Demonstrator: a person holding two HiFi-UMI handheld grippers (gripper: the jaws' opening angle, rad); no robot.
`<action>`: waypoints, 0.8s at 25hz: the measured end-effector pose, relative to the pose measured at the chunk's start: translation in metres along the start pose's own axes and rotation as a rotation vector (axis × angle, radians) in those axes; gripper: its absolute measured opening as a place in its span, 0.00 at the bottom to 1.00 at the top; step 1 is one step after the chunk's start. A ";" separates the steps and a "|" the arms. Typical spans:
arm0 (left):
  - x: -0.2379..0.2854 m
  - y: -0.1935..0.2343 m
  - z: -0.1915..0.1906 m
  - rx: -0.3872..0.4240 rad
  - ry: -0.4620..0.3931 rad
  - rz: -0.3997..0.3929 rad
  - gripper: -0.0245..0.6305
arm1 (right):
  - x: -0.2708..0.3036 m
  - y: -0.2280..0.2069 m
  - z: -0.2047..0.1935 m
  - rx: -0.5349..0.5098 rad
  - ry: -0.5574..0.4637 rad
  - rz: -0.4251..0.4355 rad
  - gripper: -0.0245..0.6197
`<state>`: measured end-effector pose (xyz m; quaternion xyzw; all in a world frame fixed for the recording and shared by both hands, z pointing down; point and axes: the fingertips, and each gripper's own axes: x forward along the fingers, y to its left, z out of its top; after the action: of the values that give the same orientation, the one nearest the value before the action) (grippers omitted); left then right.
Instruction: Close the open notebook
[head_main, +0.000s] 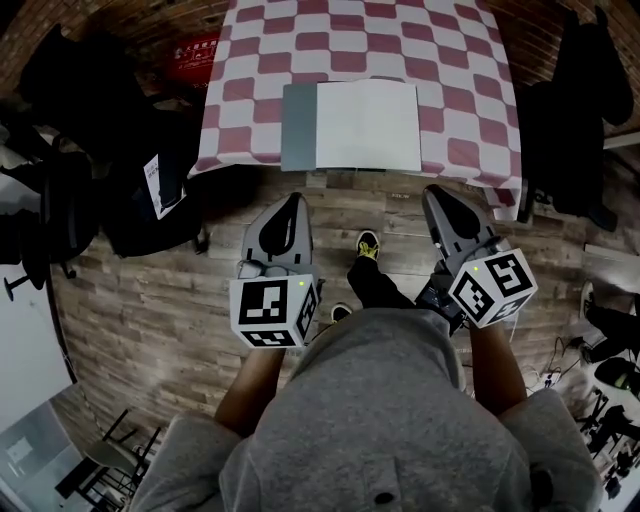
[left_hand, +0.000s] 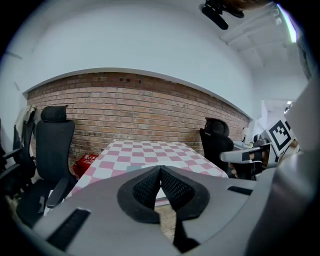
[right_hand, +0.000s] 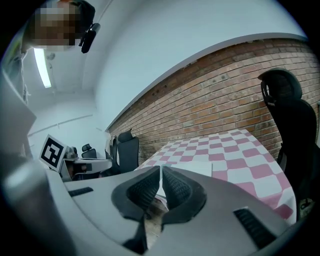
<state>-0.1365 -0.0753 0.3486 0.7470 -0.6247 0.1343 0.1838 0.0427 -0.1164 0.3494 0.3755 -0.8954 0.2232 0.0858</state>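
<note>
— Beyond the brown wood-plank floor (head_main: 140, 320), what is standing there?

— 1 rectangular table is standing in front of a red-brown brick wall (left_hand: 140, 112), and it is wearing a red-and-white checked cloth (head_main: 450, 70) that is hanging over its edges. Plain white plaster is rising above the bricks. Black high-backed office chairs (left_hand: 55, 145) are sitting at both sides of the table.

— Where is the notebook lying?

— The open white-paged notebook (head_main: 368, 125) is lying flat on the cloth at the table's near edge, about midway along it. A smooth grey leaf is showing along its left side, and the pages are looking blank and matte.

— What are the tongs doing?

— The 2 are hanging over the floor, short of the table and apart from the notebook, both pointing towards it. The left grey plastic gripper (head_main: 296, 198) is keeping its jaws pressed together, its black ribbed pads (left_hand: 145, 188) meeting at the tips and gripping nothing. The right grey plastic gripper (head_main: 432, 190) is showing the same: jaws closed tip to tip and empty.
</note>
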 end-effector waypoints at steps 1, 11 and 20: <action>0.003 0.000 0.002 0.000 0.001 0.000 0.05 | 0.002 -0.002 0.002 0.003 -0.002 0.002 0.09; 0.028 0.000 0.022 0.023 0.008 0.027 0.05 | 0.022 -0.027 0.023 0.018 -0.022 0.027 0.09; 0.034 -0.005 0.032 0.028 -0.009 0.048 0.05 | 0.023 -0.036 0.036 0.009 -0.049 0.048 0.09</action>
<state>-0.1267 -0.1191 0.3344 0.7351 -0.6411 0.1440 0.1670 0.0527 -0.1700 0.3366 0.3597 -0.9050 0.2202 0.0567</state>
